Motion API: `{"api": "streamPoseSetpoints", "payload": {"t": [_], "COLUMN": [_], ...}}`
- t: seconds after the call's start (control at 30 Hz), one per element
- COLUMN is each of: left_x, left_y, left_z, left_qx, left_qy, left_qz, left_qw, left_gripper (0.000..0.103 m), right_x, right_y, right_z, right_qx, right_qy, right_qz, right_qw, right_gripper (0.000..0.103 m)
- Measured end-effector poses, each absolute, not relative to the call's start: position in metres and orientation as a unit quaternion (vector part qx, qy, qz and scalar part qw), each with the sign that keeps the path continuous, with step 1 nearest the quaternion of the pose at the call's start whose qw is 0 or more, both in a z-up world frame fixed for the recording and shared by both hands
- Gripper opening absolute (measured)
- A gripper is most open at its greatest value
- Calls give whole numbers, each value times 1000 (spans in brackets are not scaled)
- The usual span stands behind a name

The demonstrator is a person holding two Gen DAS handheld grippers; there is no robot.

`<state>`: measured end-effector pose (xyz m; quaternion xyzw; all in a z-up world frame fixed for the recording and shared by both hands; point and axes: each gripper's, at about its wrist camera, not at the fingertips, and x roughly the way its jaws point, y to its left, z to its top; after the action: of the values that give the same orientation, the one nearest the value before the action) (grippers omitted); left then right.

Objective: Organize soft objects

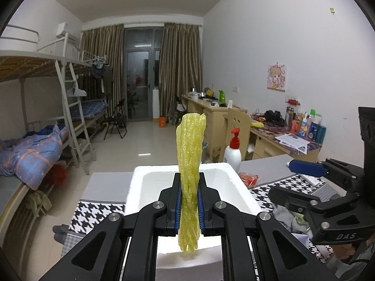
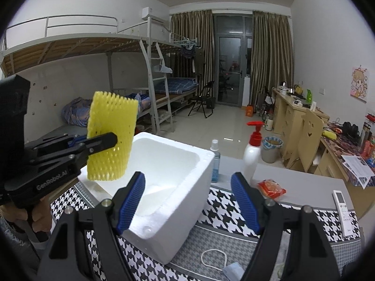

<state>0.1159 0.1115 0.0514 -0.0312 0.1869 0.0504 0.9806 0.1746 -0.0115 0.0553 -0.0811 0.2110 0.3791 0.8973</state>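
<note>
foam net (image 2: 112, 135) above foam box's (image 2: 187, 187) left edge, pump bottle (image 2: 252, 149) behind box, remote (image 2: 342, 213) perhaps rightmost

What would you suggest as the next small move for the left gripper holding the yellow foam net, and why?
Probably ease the left gripper forward and down until the yellow foam net hangs over the cavity of the white foam box, then release. The net is pinched edge-on above the box's near rim, the box looks empty, and the right gripper is open, holding nothing.
</note>
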Motion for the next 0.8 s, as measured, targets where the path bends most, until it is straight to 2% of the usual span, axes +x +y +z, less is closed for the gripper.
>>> {"api": "streamPoseSetpoints", "payload": {"t": [0.27, 0.33, 0.4, 0.43, 0.5, 0.53, 0.6, 0.7, 0.8], "left_x": [135, 140, 144, 146, 147, 147, 146, 142, 137], "left_y": [110, 110, 110, 111, 112, 112, 112, 110, 106], "left_z": [47, 45, 44, 42, 41, 40, 40, 42, 47], "left_qx": [-32, -32, -33, -35, -37, -39, -46, -48, -39], "left_qy": [207, 214, 220, 222, 225, 224, 223, 216, 204], "left_qz": [48, 49, 47, 48, 53, 59, 66, 72, 82], "left_qw": [977, 975, 974, 973, 972, 972, 971, 973, 975], "left_gripper": [13, 19, 40, 45, 61, 66, 85, 96, 99], "right_x": [178, 181, 181, 182, 184, 185, 187, 189, 187], "right_y": [-23, -29, -32, -34, -37, -38, -41, -45, -48], "right_z": [52, 50, 49, 48, 48, 48, 48, 47, 48], "right_qx": [-73, -70, -67, -66, -64, -61, -56, -50, -48], "right_qy": [217, 218, 219, 219, 220, 221, 222, 223, 221], "right_qz": [362, 360, 356, 355, 352, 351, 351, 350, 349], "right_qw": [904, 905, 906, 906, 908, 908, 908, 909, 909], "right_gripper": [80, 80, 80, 80, 80, 80, 80, 80, 80]}}
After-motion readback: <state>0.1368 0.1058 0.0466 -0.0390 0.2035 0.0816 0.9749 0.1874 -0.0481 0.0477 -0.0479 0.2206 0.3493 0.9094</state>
